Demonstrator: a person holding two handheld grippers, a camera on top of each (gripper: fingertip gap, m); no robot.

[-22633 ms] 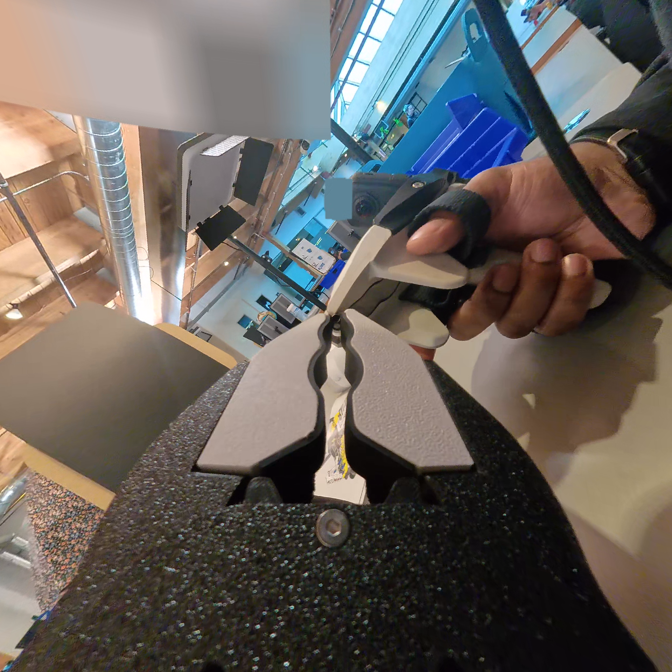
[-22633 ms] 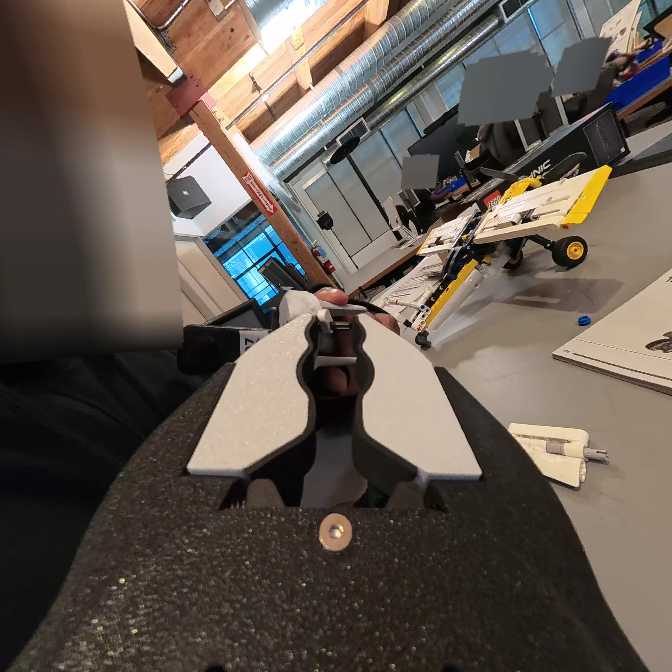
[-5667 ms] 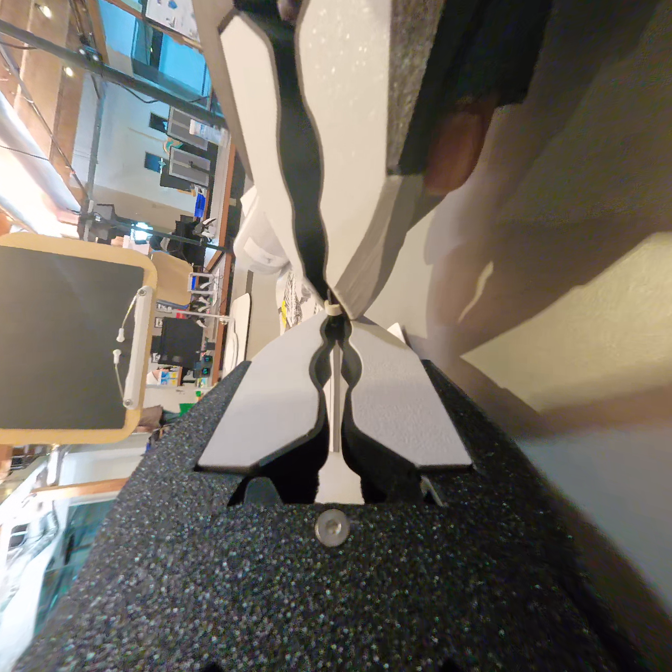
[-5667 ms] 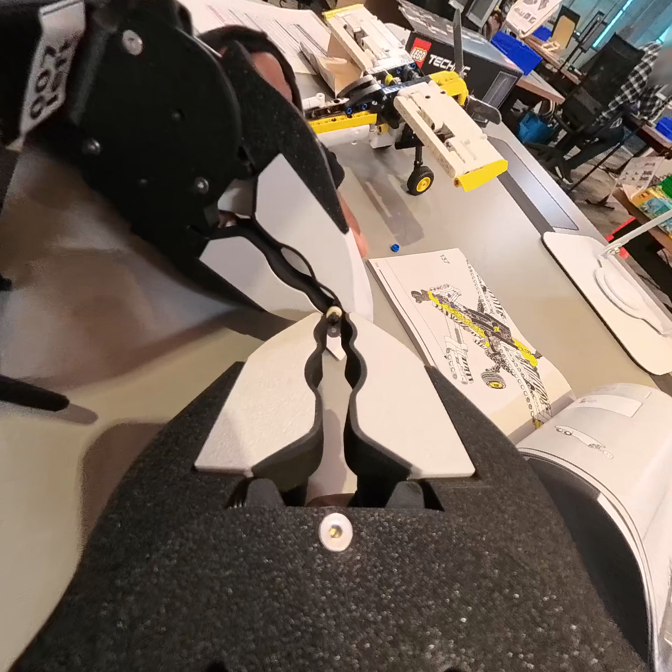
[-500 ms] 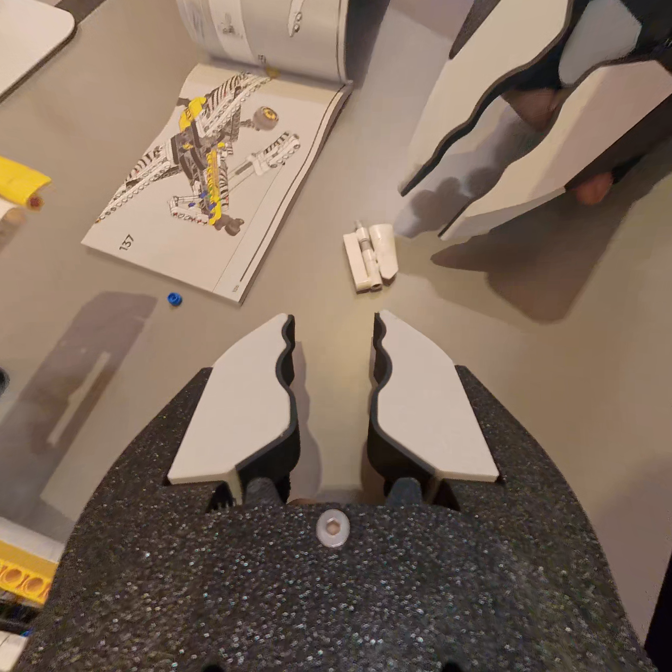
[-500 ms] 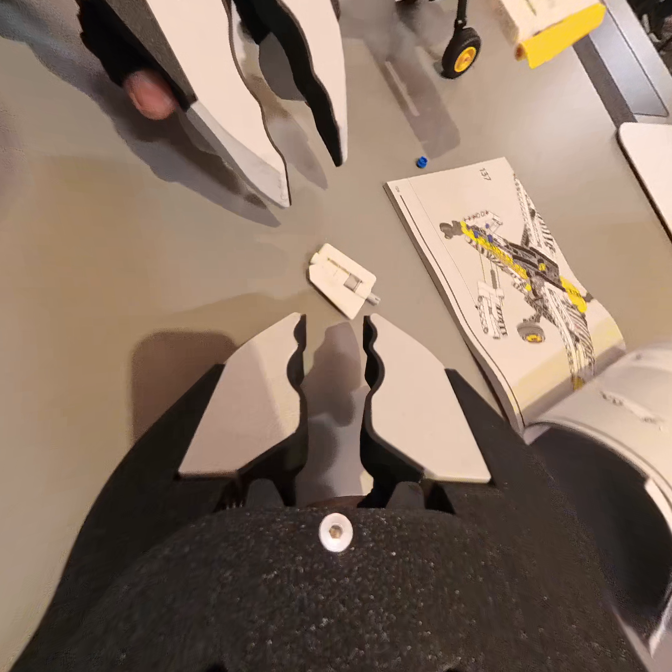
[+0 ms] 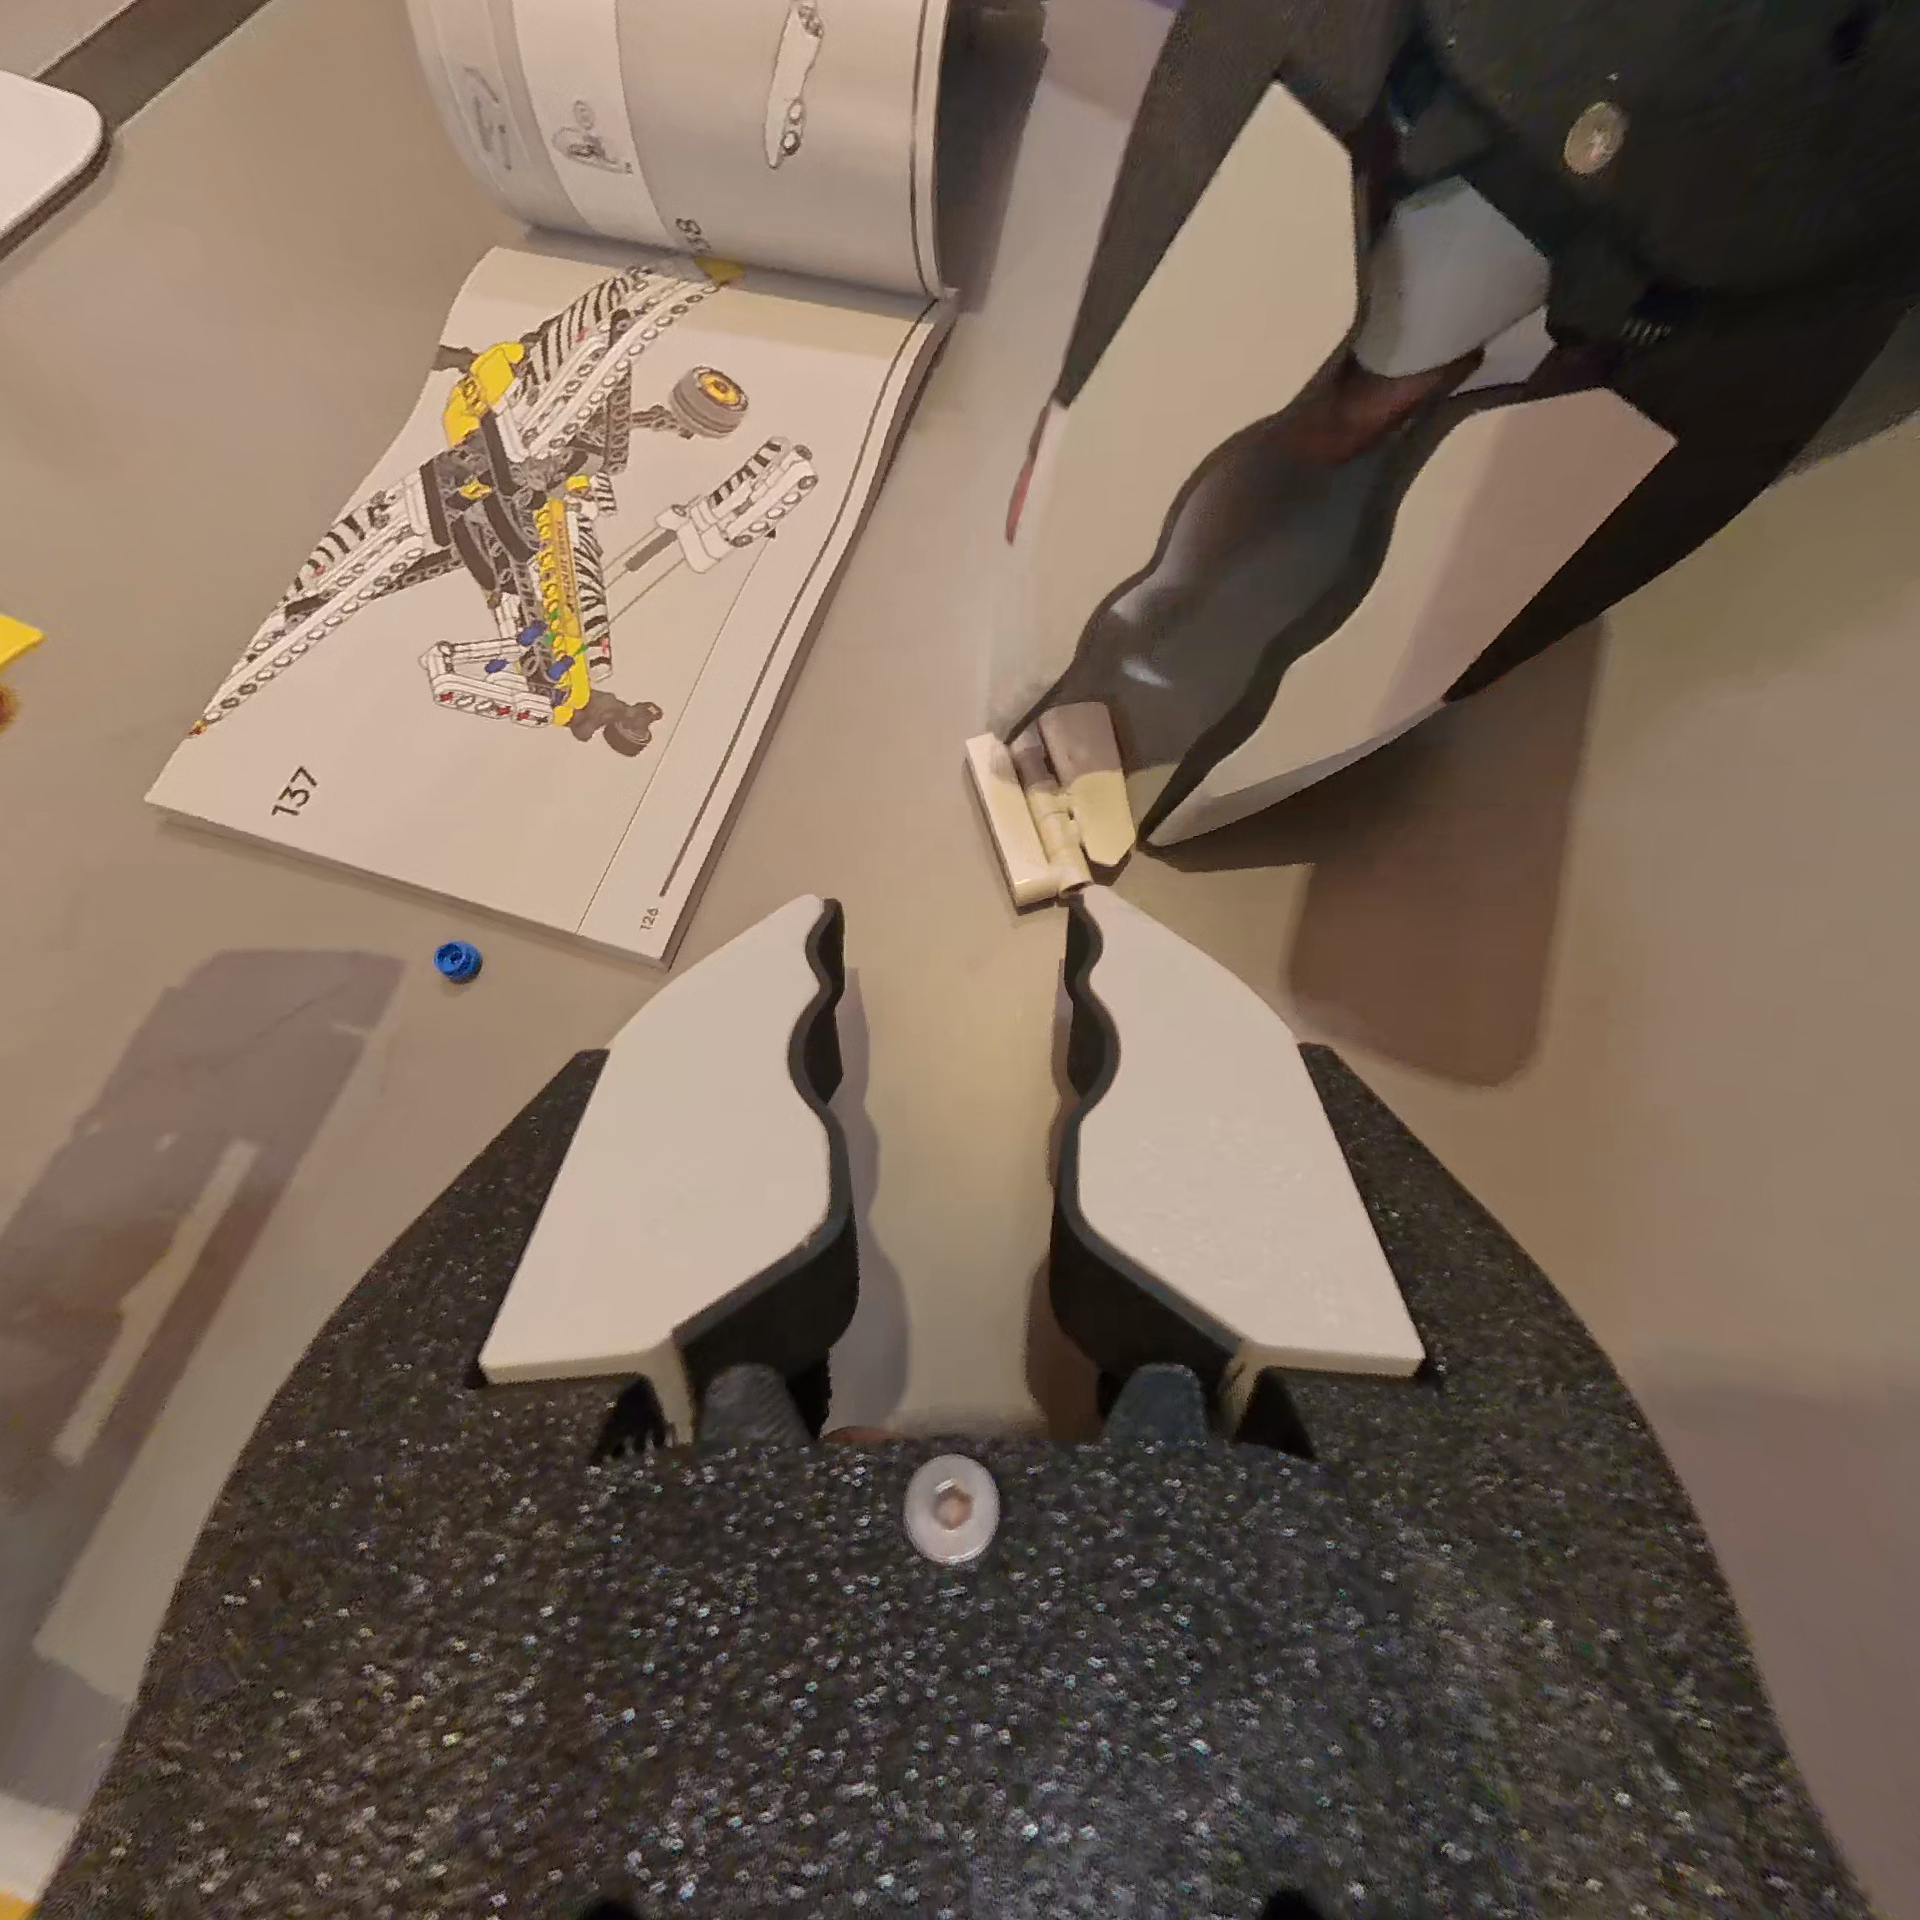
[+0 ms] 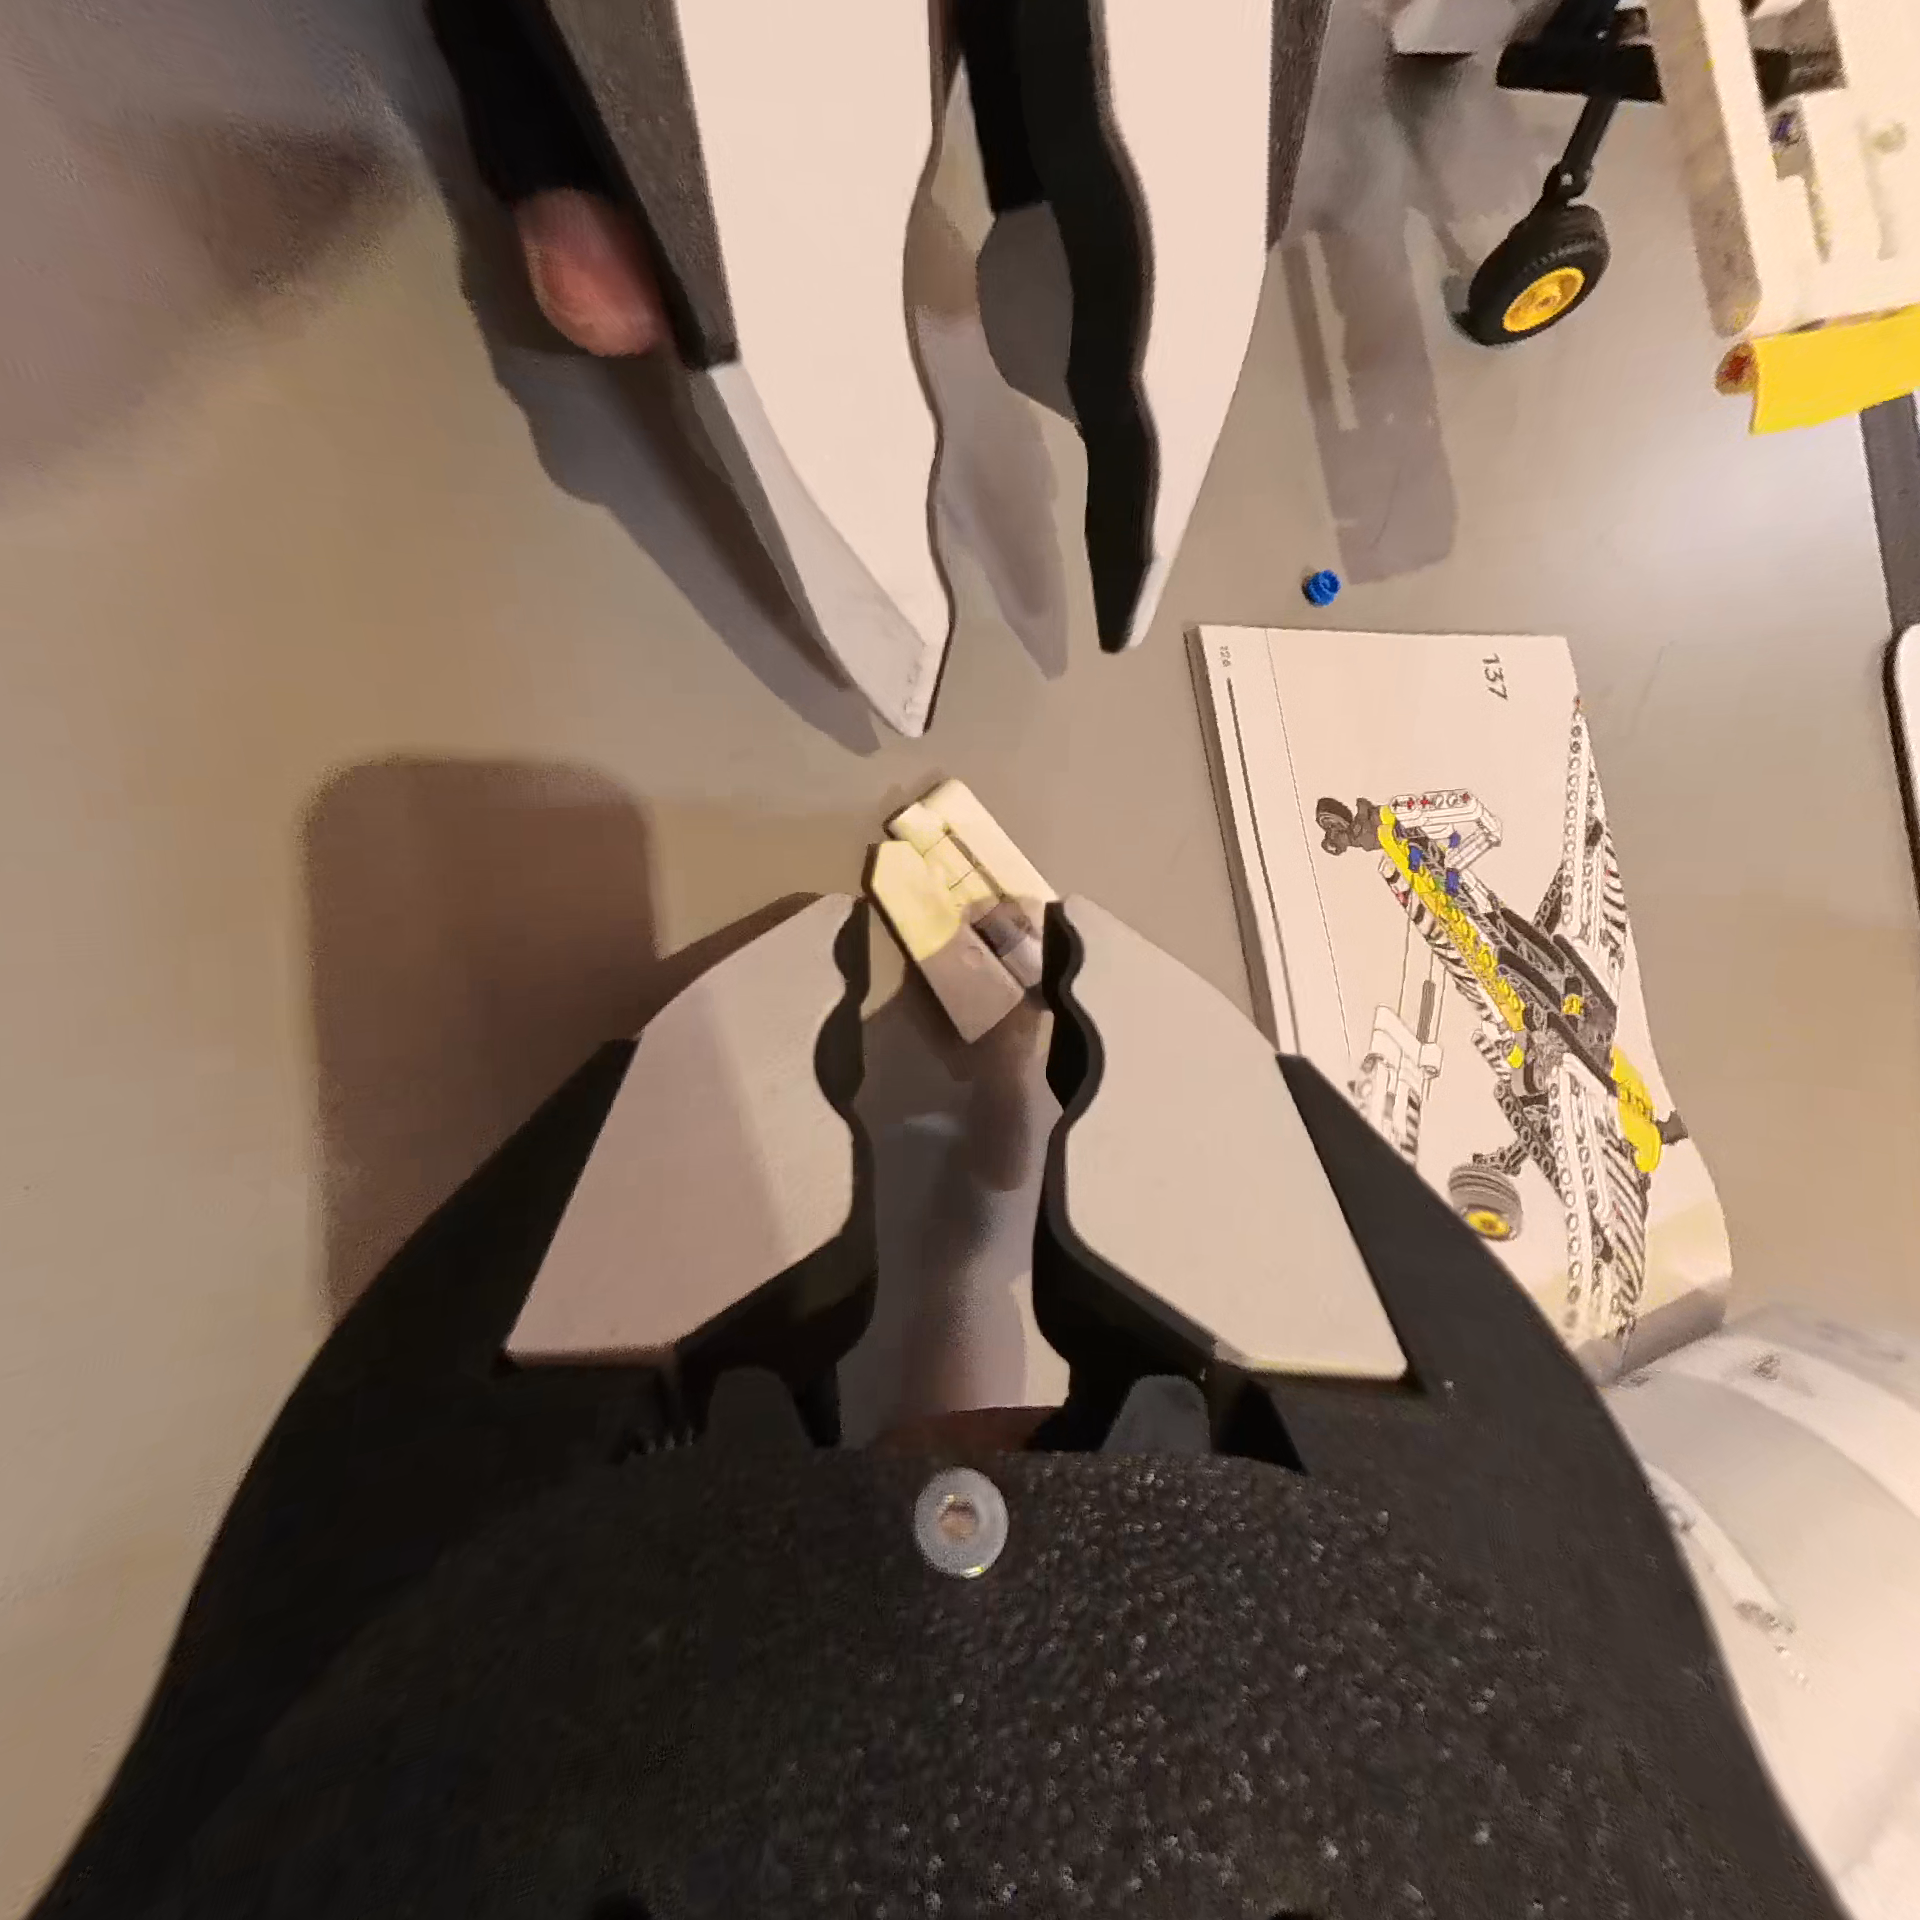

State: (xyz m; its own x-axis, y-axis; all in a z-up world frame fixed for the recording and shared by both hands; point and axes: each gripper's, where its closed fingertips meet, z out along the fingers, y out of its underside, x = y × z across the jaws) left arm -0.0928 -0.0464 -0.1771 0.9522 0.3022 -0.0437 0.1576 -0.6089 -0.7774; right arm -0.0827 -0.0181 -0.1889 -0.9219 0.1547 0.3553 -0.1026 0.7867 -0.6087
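A small white brick assembly (image 7: 1049, 821) with a pin along its middle lies flat on the grey table (image 7: 935, 582). My right gripper (image 8: 954, 909) is open and low over the table. The assembly (image 8: 945, 883) lies between its fingertips, close to the right pad, and is not lifted. The left wrist view shows the right gripper (image 7: 1086, 790) with one tip on each side of the assembly. My left gripper (image 7: 951, 914) is open and empty, its right fingertip (image 7: 1081, 920) just short of the assembly's near end. It also shows in the right wrist view (image 8: 1013, 686).
An open instruction booklet (image 7: 520, 623) lies left of the assembly and also shows in the right wrist view (image 8: 1403, 831). A tiny blue round piece (image 7: 457, 958) sits by its corner. A white and yellow model plane with a yellow wheel (image 8: 1538, 281) stands farther off. The tips of one gripper are about 4 cm away from the tips of the other.
Seconds ago both grippers pinched the assembly in the air; now it lies on the table. In the last half second my right gripper moved forward around it and both grippers came closer.
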